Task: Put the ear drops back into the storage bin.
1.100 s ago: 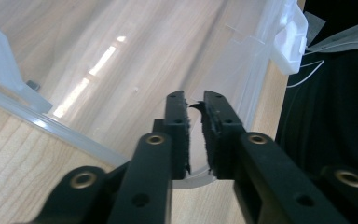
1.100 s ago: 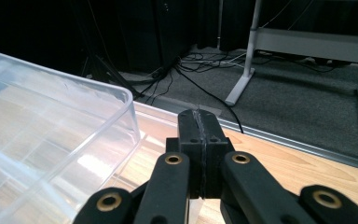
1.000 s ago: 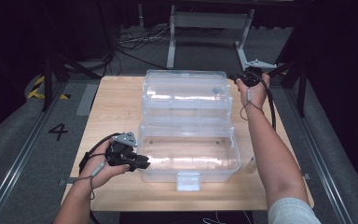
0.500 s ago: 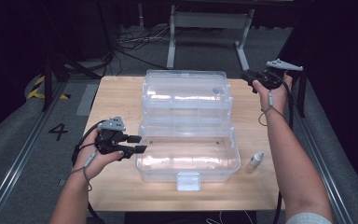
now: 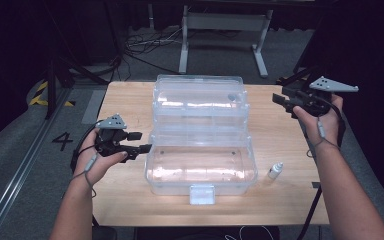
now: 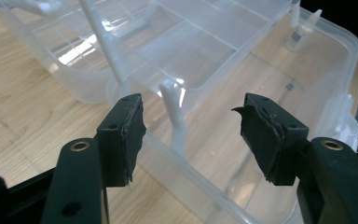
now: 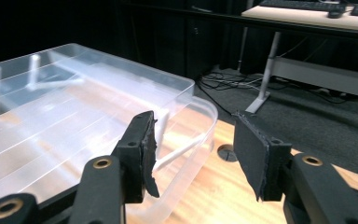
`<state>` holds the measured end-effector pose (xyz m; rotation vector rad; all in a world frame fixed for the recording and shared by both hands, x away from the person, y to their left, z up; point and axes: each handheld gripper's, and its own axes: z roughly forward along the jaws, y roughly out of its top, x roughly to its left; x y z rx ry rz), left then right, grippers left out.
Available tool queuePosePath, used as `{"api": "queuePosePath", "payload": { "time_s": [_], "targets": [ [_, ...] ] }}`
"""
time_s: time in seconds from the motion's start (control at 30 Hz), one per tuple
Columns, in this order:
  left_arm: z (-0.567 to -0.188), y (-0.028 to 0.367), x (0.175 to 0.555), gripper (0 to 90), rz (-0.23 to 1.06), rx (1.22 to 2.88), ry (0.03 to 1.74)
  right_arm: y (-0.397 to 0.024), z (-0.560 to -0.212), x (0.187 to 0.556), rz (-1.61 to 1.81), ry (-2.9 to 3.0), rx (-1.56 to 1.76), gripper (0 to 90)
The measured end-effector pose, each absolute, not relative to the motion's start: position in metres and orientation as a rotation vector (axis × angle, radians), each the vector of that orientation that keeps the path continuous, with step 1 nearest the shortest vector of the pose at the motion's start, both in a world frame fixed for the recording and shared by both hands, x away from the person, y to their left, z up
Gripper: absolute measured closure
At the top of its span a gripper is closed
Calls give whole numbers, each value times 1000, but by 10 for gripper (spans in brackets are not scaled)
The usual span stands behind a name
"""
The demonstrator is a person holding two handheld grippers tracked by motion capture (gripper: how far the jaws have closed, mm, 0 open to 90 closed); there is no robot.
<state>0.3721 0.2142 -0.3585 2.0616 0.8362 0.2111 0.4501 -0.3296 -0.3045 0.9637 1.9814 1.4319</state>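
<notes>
A clear plastic organiser box (image 5: pixel 200 150) is seen opened out in tiers at the middle of the wooden table (image 5: pixel 130 200), its white latch nearest. The left gripper (image 5: pixel 141 142), jaws just opened and empty, is held beside its left wall; the right gripper (image 5: pixel 280 99), likewise opened and empty, is held off its far right corner.

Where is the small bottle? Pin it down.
In the high view the small bottle lies on the table at the right, just off the clear box's front right corner, apart from it and well below the right gripper.
</notes>
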Motion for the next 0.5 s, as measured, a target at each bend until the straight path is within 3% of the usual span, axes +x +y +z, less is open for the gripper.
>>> {"api": "queuePosePath", "payload": {
  "time_s": [0.5],
  "targets": [
    [-359, 221, 373, 389, 200, 2056, 857, -341, -297, 406, 1456, 2060, 887, 479]
  ]
}}
